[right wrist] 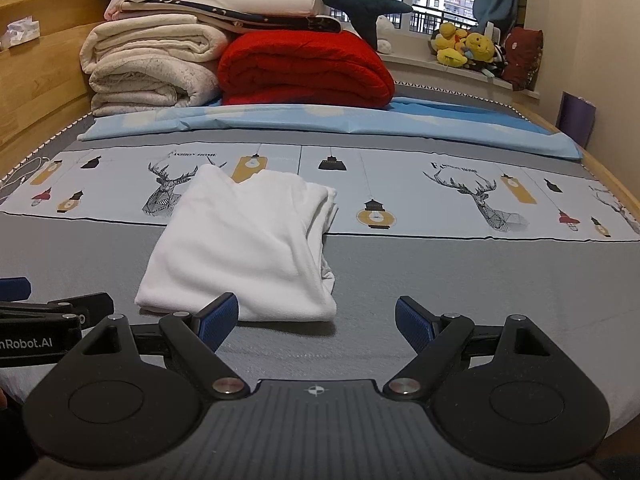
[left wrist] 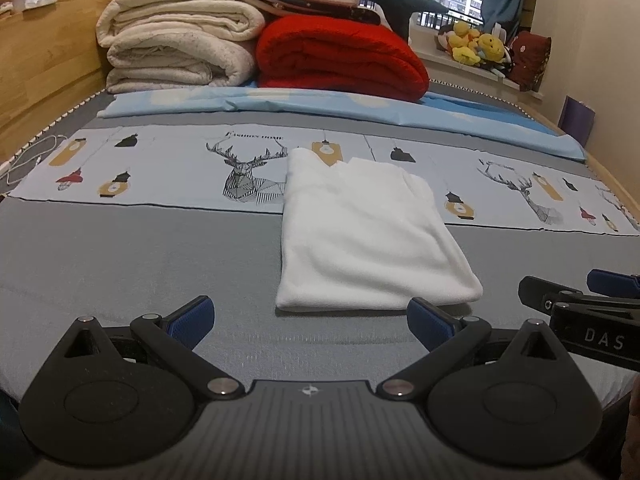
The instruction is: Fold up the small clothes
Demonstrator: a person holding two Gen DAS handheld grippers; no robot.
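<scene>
Though the white garment (left wrist: 360, 232) already lies folded lengthwise on the bed (left wrist: 140, 264), both tools, left tool (left wrist: 310, 322) and right tool (right wrist: 316, 320), hover spread and empty near it; a final crosswise fold likely remains.

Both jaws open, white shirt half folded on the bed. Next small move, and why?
Probably ease both grippers, left and right, forward to the shirt's near hem: both are open, empty, just short of it, and the long shirt seems to need one more fold, away from the cameras.

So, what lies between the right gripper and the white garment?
Only bare grey bedcover, in the right wrist view; the open right gripper sits just short of the folded white garment.
</scene>
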